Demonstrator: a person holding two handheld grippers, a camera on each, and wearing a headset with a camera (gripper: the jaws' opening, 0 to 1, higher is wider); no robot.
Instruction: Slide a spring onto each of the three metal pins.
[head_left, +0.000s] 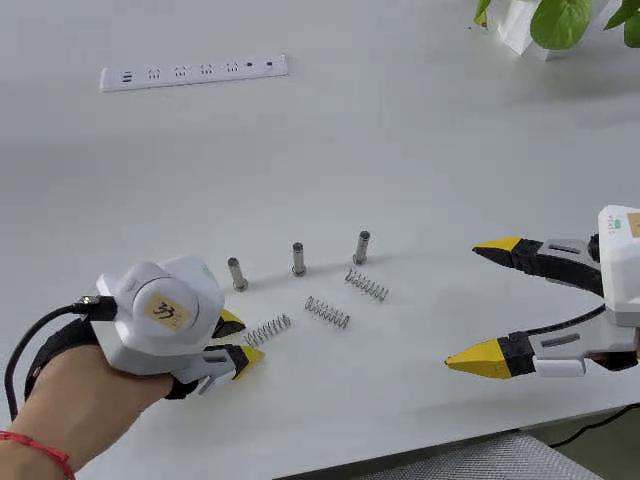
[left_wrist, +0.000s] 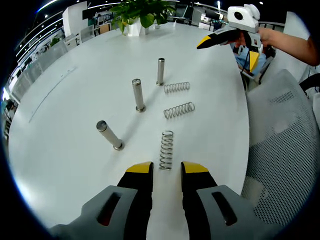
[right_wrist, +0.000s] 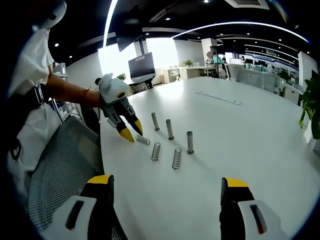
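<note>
Three metal pins stand upright in a row on the white table: the left pin (head_left: 237, 273), the middle pin (head_left: 298, 258) and the right pin (head_left: 361, 247). Three springs lie flat just in front of them: the left spring (head_left: 267, 329), the middle spring (head_left: 327, 312) and the right spring (head_left: 367, 285). My left gripper (head_left: 243, 340) rests low on the table, open by a narrow gap. In the left gripper view the near end of the left spring (left_wrist: 166, 149) lies right at its fingertips (left_wrist: 142, 168). My right gripper (head_left: 470, 305) hovers wide open to the right of the springs, holding nothing.
A white power strip (head_left: 193, 72) lies at the far left of the table. A potted plant (head_left: 560, 20) stands at the far right corner. The table's near edge (head_left: 420, 450) runs close behind the grippers, with a grey mesh chair (left_wrist: 280, 150) beside it.
</note>
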